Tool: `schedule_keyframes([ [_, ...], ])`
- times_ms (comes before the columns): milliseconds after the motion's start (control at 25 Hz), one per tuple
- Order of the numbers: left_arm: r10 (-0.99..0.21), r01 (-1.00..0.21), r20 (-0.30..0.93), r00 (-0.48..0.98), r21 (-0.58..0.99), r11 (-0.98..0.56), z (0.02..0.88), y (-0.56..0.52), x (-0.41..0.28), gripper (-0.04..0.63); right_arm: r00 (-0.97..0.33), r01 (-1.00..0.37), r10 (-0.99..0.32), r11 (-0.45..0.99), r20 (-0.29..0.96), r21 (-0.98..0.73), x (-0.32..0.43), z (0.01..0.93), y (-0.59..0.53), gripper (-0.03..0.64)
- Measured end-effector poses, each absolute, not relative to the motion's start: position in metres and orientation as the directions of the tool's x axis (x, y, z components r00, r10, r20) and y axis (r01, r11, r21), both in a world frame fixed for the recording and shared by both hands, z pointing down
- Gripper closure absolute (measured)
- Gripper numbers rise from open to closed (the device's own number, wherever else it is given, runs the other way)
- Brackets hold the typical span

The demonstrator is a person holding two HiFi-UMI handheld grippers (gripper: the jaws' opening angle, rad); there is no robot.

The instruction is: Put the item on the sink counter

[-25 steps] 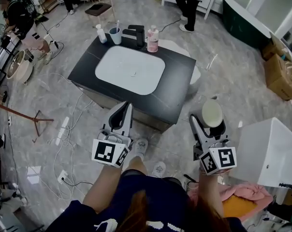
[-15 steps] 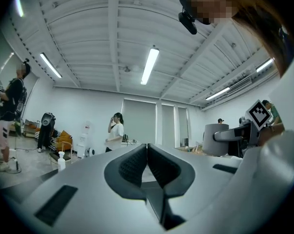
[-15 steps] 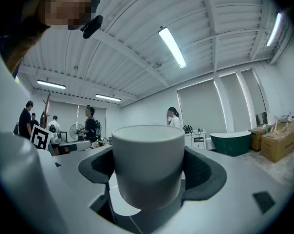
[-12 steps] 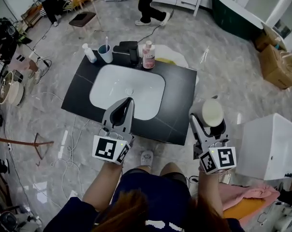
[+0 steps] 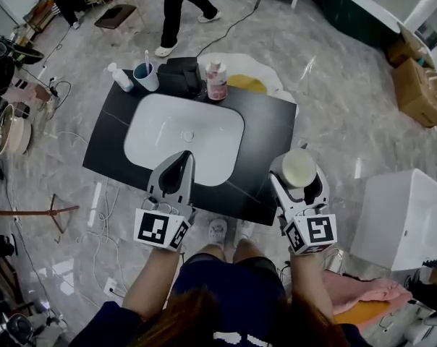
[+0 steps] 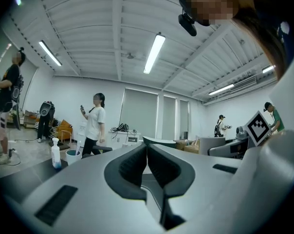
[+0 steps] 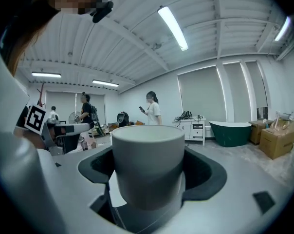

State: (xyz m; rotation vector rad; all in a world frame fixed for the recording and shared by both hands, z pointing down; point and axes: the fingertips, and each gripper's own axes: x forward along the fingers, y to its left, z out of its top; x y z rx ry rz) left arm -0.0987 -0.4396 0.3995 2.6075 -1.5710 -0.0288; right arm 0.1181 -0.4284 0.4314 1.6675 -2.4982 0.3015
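Right gripper (image 5: pixel 298 177) clamped on white cup (image 7: pixel 148 165) mid-wall, upright, by front right corner of sink counter (image 5: pixel 265 132). Likely rigid, smooth, light, possibly breakable; set down gently. Left gripper (image 5: pixel 184 159) closed, empty.

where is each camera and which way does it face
Head view: on the head, steeply down at the black sink counter; forearms, left claw, right claw show.
Left gripper view: on that claw, along its shut jaws, across the room.
Right gripper view: on that claw, along jaws gripping a pale cylindrical cup.
Shared: both gripper views show a person in white.
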Motion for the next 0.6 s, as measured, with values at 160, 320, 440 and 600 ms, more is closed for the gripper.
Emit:
schedule_keyframes([
  [160,-0.89,-0.89,0.063,0.452,0.106,-0.444,0.414,-0.451,-0.092,0.571,-0.416,-0.907,-0.861,0.418,0.292,-0.061,0.111,0.482,-0.451,0.183],
  [320,-0.89,-0.893,0.096,0.446,0.113,-0.435,0.431,-0.459,-0.083,0.571,-0.421,-0.898,-0.825,0.439,0.378,-0.043,0.11,0.54,-0.468,0.183],
  [440,-0.89,-0.896,0.118,0.441,0.112,-0.429,0.439,-0.464,-0.076,0.571,-0.427,-0.887,-0.795,0.461,0.431,-0.028,0.109,0.575,-0.479,0.183],
  [600,-0.891,-0.901,0.135,0.433,0.111,-0.42,0.448,-0.466,-0.072,0.571,-0.456,-0.866,-0.756,0.5,0.471,-0.036,0.1,0.606,-0.478,0.183],
])
